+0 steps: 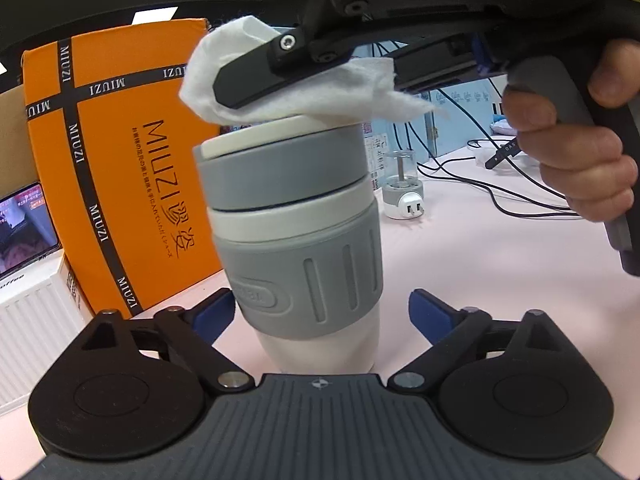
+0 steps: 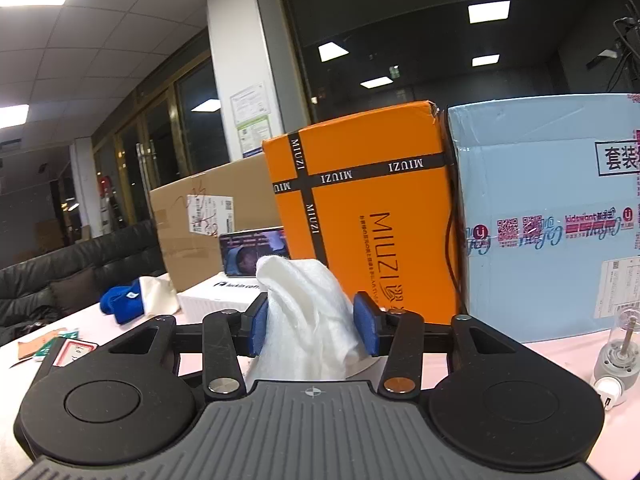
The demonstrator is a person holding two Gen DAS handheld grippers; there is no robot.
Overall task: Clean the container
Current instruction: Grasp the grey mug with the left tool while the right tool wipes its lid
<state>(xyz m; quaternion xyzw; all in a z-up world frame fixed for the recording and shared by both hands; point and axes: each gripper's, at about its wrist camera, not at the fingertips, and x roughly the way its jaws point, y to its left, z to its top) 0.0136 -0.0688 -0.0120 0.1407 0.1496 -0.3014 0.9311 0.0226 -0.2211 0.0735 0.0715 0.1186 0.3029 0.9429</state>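
1. Left gripper (image 1: 320, 312): jaws wide apart, nothing clamped. Blue pads (image 1: 214, 314) sit either side of the cup's lower body w/ gaps; can't tell if the left pad touches it.
2. Cup (image 1: 296, 232): white body, grey ribbed sleeve, grey-and-white lid. Stands upright on the pink table (image 1: 500, 280), right in front of the left gripper, between its fingers.
3. Right gripper (image 2: 316, 328): jaws part closed, pinching a bunched white cloth (image 2: 308, 320) between both blue pads. Cloth sticks up above the fingers and hangs down below them.
4. In the left wrist view the cloth (image 1: 288, 92) sits on top of the cup lid, w/ the right gripper (image 1: 244, 88) above it, coming in from upper right. One black finger lies across the cloth.
5. Hand (image 1: 576, 132) wraps the right gripper's grey handle, far right of the left gripper's view.
6. Orange box (image 1: 120, 168) marked MIUZI stands behind the cup, to the left gripper's front-left. Same box (image 2: 368, 232) is straight ahead of the right gripper.
7. Pale blue box (image 2: 552, 220) stands just beside the orange one, front-right of the right gripper. Black cable (image 2: 452, 240) runs down between them.
8. Brown carton (image 2: 208, 216) sits front-left of the right gripper, a phone (image 2: 252, 252) w/ lit screen propped before it.
9. Small grey gadget w/ a clear top (image 1: 402, 188) and white plug stands beyond the cup, right of it. Black cables (image 1: 480, 184) trail across the table there.
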